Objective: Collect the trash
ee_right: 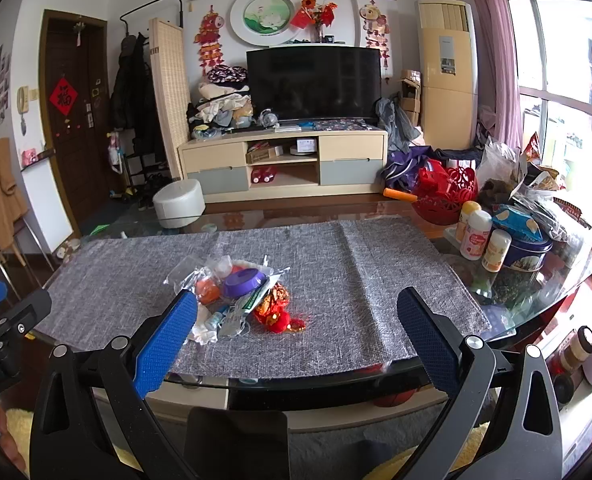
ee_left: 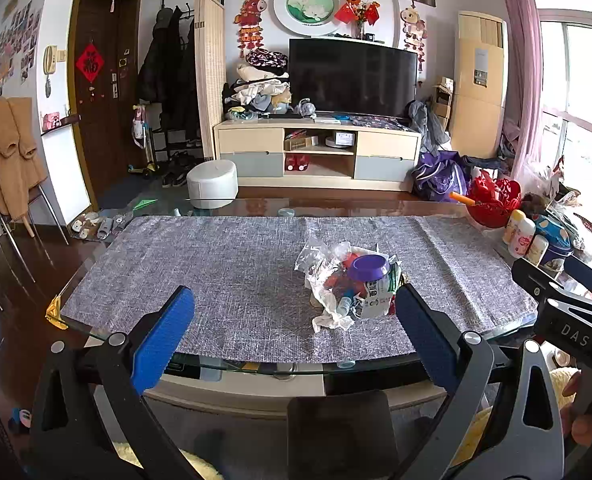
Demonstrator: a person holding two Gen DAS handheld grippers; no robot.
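On the grey cloth (ee_left: 224,272) covering the glass table (ee_left: 96,330), a trash heap (ee_left: 346,284) lies near the centre: clear wrappers, a purple lid (ee_right: 243,278), crumpled paper, a red ornament (ee_right: 278,312). The left gripper (ee_left: 294,308) hovers at the near edge, fingers spread wide, empty; the heap sits toward its 1 o'clock. The right gripper (ee_right: 296,312) is likewise released and empty, heap toward 11 o'clock. Bottles (ee_right: 476,236) stand at 2 o'clock.
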